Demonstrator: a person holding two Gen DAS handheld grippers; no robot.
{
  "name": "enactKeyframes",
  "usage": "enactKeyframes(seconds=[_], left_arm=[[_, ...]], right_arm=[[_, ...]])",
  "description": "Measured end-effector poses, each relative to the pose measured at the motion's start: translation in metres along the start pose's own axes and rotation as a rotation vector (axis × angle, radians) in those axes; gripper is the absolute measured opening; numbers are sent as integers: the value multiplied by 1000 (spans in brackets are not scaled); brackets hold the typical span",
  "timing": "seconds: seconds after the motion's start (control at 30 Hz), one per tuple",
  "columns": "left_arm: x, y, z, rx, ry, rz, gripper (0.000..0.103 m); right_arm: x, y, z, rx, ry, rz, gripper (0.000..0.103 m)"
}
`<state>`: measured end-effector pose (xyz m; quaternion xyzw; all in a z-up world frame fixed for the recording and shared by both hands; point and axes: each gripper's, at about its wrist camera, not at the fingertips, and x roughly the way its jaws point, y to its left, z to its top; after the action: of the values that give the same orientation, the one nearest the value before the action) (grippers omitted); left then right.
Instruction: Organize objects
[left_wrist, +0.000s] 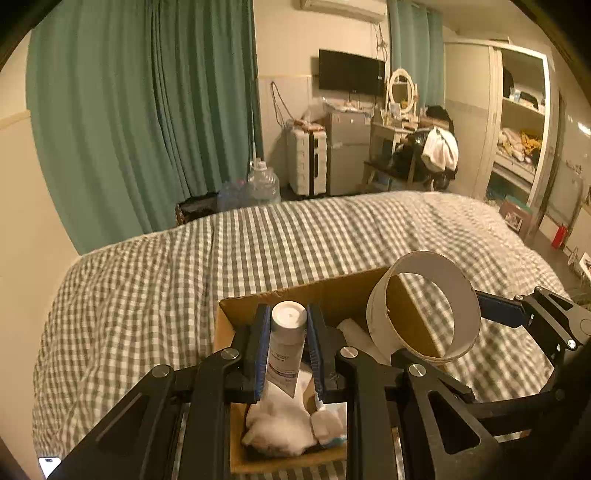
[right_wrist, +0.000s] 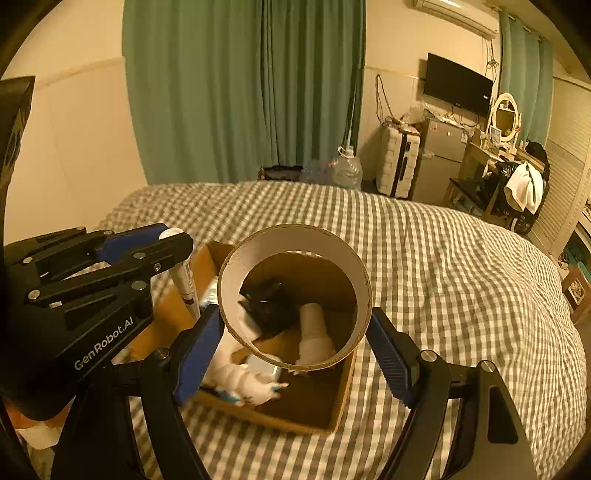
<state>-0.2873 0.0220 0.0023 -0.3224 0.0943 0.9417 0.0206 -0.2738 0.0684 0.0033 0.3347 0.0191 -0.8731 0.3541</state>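
Observation:
A cardboard box (left_wrist: 236, 321) (right_wrist: 343, 391) lies on the checked bed and holds white cloth (left_wrist: 280, 421), a dark item (right_wrist: 271, 302) and a white bottle (right_wrist: 314, 332). My left gripper (left_wrist: 288, 350) is shut on a white tube (left_wrist: 286, 343) with its cap up, over the box; the tube also shows in the right wrist view (right_wrist: 183, 273). My right gripper (right_wrist: 295, 343) is shut on a wide white cardboard ring (right_wrist: 295, 236) (left_wrist: 424, 306), held over the box with its opening toward the camera.
The checked bed cover (left_wrist: 258, 243) (right_wrist: 443, 277) spreads around the box. Beyond the bed are green curtains (left_wrist: 140, 110), water jugs (left_wrist: 262, 184), a suitcase (left_wrist: 306, 162), a small fridge (left_wrist: 347, 155), a dressing table and an open wardrobe (left_wrist: 517, 122).

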Motion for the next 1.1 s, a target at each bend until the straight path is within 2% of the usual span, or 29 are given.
enactKeyframes(seconds=[0.2,0.3,0.63,0.77,0.87,0.9,0.93,1.1], left_arm=[[38,3,-15,12,51,2,19],[45,5,-19,25,41,-8,19],[32,1,-16,37,41,-20,20],[16,0,-12,53,29,6,23],[0,-2,-8,58,26,22,38],[-8,-3,-6,56,20,29,50],[-14,-3,-4,51,10,33,56],[-60,-5,8,24,-35,23,62]], right_arm=[[40,-8,-6,-14,45,-9,78],[50,-11,-8,-25,52,-18,78],[47,-14,-10,-12,53,8,79],[34,-11,-11,-17,49,0,81],[15,-7,-10,-18,34,-9,81],[8,-6,-10,-21,30,-13,81],[2,-5,-9,-25,27,-19,81],[-48,-1,-4,-50,-20,-66,81]])
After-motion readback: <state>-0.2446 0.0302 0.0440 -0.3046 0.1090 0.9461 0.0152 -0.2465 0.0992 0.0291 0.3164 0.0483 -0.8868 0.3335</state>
